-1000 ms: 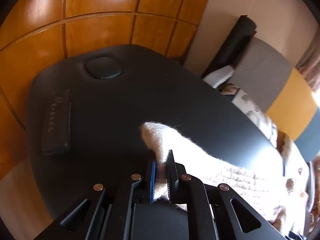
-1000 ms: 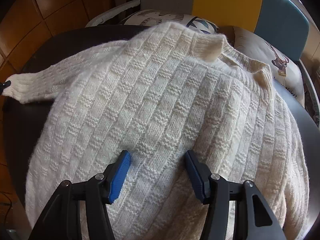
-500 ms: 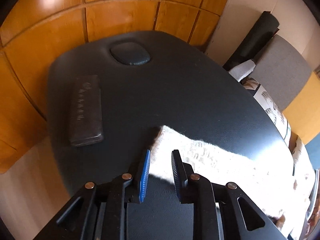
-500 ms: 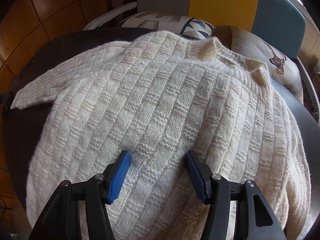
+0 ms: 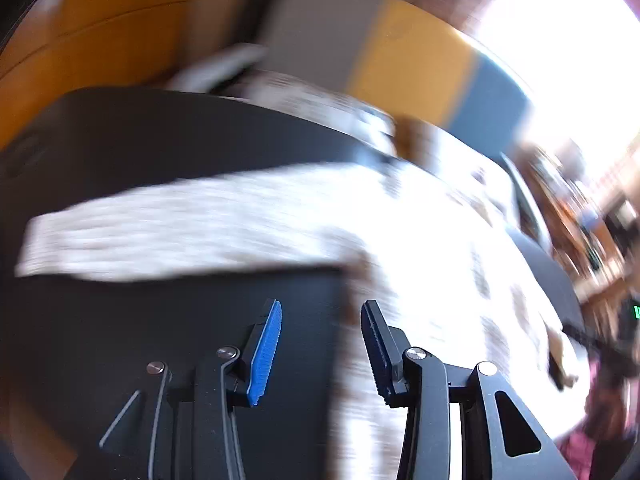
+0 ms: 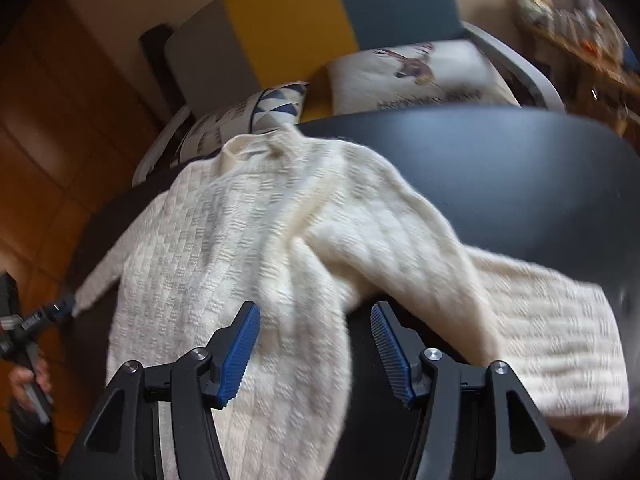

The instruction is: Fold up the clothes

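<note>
- While the left wrist view is badly motion-blurred, it shows the left claw (image 5: 321, 354) with its jaws parted and nothing between them, above the dark table (image 5: 168, 312).
- Ahead of that claw, the cream knit sweater (image 5: 400, 240) lies spread on the table, one sleeve (image 5: 160, 232) stretched out flat to the left across the dark surface.
- The right claw (image 6: 314, 350) is also spread wide and holds nothing; its blue-padded fingers (image 6: 240, 344) stand to either side of the sweater's side edge without clamping it.
- In the right wrist view the sweater (image 6: 224, 248) lies on the table (image 6: 500, 176) with its collar (image 6: 256, 148) towards the far edge.
- Its right sleeve (image 6: 520, 312) runs to the lower right, bunched where it meets the body, its cuff end near the table's near edge.
- At the left edge of that view, a hand (image 6: 26, 380) grips the handle of the other gripper beside the tip of the far sleeve.
- Beyond the table stands a sofa (image 6: 288, 28) with grey, yellow and blue back panels and two printed cushions (image 6: 412, 72).
</note>
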A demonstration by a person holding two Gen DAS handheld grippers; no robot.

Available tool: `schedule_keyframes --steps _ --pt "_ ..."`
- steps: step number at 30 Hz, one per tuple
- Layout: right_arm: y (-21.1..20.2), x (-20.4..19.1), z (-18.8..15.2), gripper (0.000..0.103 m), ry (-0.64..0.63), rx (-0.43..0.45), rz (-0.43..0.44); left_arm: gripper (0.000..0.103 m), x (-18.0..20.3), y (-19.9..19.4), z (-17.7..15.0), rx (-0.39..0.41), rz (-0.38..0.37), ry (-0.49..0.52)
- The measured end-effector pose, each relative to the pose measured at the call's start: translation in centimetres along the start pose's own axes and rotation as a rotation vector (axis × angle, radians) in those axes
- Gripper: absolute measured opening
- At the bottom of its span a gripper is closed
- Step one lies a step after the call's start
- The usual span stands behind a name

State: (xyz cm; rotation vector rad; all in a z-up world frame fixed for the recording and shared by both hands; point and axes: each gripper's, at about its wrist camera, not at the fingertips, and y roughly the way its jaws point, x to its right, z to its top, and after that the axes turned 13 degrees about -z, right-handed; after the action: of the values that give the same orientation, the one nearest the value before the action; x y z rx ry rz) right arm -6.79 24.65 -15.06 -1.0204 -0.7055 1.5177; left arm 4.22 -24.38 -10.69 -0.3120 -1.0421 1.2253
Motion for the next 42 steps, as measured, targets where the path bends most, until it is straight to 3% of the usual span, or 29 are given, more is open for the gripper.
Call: schedule_keyframes --steps 4,7,10,13,19,23,27,29,30,31,32,35,42 --pt "-4.0 8.7 -2.1 0.059 0.193 0.057 -0.061 0.043 6.4 4.2 -2.5 -0.120 -0.082 0.093" --pt "-6.2 12.8 -3.6 0.059 0.226 0.069 -0.099 0.043 9.0 7.3 -3.7 -0.189 -0.119 0.115" --pt "-7.2 14.7 -5.7 0.059 0.210 0.080 -0.129 0.043 9.4 10.2 -4.6 -0.238 -0.102 0.123" --pt "-7.2 14.2 -6.8 0.059 0.142 0.086 -0.168 0.043 9.7 12.8 -5.5 -0.280 -0.084 0.128" --pt "-6.0 9.0 -6.8 0.059 -0.100 0.152 -0.343 0.046 9.9 14.1 -5.6 -0.269 -0.056 0.137" --pt "-3.2 5.9 -5.8 0.059 -0.258 0.173 -0.458 0.056 10.5 14.6 -5.9 -0.260 -0.035 0.148" --pt "-0.5 6.0 -4.8 0.058 -0.292 0.125 -0.462 0.062 10.8 14.8 -6.1 -0.256 -0.034 0.161" --pt "0.5 6.3 -4.8 0.055 -0.313 0.115 -0.480 0.066 10.8 14.8 -6.1 -0.253 -0.042 0.157" --pt "0.9 6.5 -4.8 0.047 -0.324 0.111 -0.489 0.067 10.8 14.8 -6.1 -0.252 -0.046 0.157" --pt "1.2 6.7 -4.7 0.037 -0.330 0.118 -0.493 0.070 10.8 14.9 -6.2 -0.250 -0.050 0.157" --pt "1.5 7.0 -4.5 0.013 -0.315 0.110 -0.499 0.071 10.7 14.9 -6.2 -0.249 -0.053 0.156" --pt "1.1 7.7 -3.7 0.007 -0.269 0.129 -0.512 0.073 10.6 14.9 -6.3 -0.246 -0.064 0.156" --pt "-1.6 8.1 1.2 0.006 -0.223 0.212 -0.531 0.074 10.2 14.9 -6.5 -0.238 -0.098 0.146"
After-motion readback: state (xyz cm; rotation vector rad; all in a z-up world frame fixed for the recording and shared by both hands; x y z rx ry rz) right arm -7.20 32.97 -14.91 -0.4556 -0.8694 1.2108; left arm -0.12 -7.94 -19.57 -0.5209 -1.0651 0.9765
